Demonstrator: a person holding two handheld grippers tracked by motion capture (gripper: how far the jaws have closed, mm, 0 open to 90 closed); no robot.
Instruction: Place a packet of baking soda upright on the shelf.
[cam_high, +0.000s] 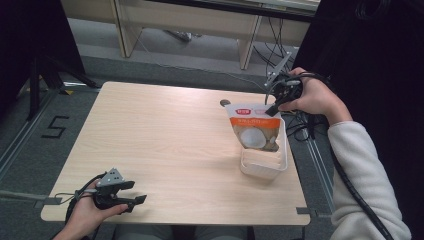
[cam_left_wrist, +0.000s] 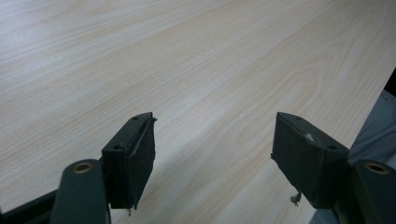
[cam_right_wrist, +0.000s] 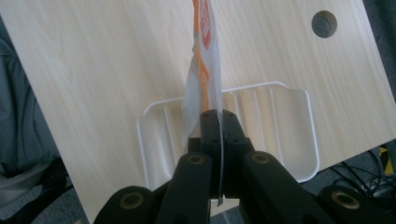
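At the table's (cam_high: 165, 150) near left corner, the left gripper (cam_high: 134, 192) rests in the person's hand, its jaws spread wide with nothing between them. Toward the right edge, a white ribbed tray (cam_high: 280, 167) sits on the wood. The right gripper (cam_high: 272, 109) has its jaws clamped tight on the top edge of an orange-and-white snack pouch (cam_high: 255, 130), which hangs into the tray.

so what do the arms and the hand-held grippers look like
Each hand-held gripper, left and right, is black with two blocky jaws, brass-coloured pivot rivets, a grey three-cornered plate on top and a black cable trailing off. The right arm wears a pale fleecy sleeve.
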